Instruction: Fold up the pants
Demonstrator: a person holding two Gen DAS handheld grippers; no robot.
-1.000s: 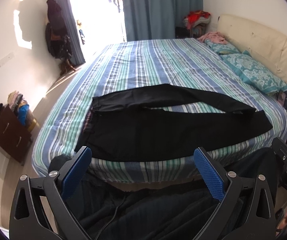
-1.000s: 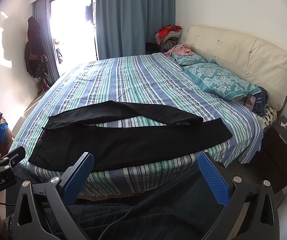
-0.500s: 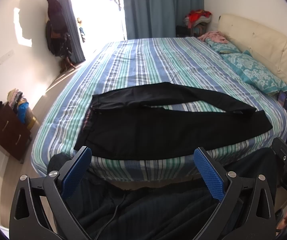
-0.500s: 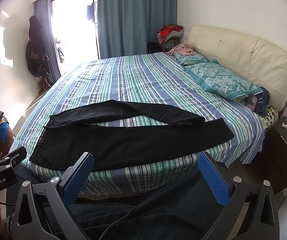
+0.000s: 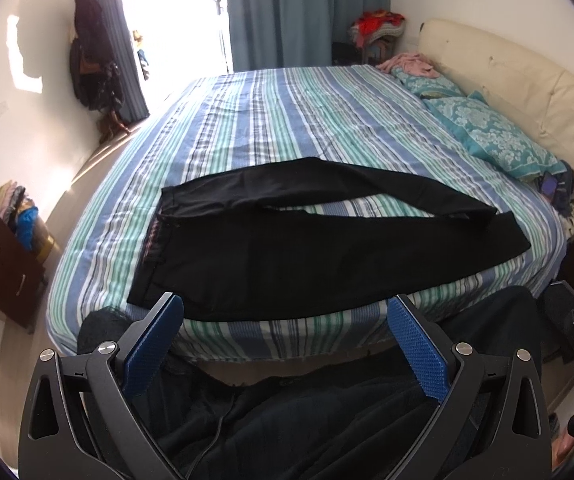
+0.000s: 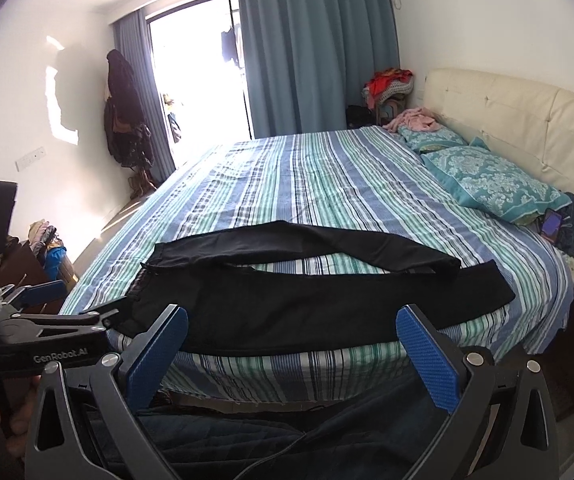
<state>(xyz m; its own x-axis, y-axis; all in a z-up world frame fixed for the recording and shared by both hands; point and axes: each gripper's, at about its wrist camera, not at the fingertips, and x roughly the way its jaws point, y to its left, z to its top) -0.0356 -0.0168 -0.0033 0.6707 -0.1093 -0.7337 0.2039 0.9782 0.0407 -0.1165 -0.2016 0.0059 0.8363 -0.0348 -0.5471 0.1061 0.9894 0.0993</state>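
I have the black pants (image 5: 327,256) laid out across the near edge of the bed (image 5: 307,112), waistband to my left and the two legs running off to the right. The far leg arcs away from the near one, leaving a sliver of striped sheet between them before the cuffs meet again.

The cloth looks thin, soft and light, so I judge it will drape and slide rather than hold any shape; a single pinch would let the rest sag. I would take the waistband corner (image 6: 143,280) with one side and the far leg's cuff (image 6: 447,266) with the other, pinching only the fabric and not the sheet beneath, which looks loose enough to come up with it.

My left hand-held gripper (image 5: 283,344) hangs short of the mattress edge, jaws spread wide, holding nothing. My right hand-held gripper (image 6: 291,352) is likewise splayed and empty, near the bed's edge.

The striped sheet is fairly smooth, a soft surface that gives under pressure. Teal pillows (image 6: 495,188) sit against a cream headboard (image 6: 527,120) on the right, well apart from the pants; blue curtains (image 6: 319,48) and a bright doorway lie beyond.
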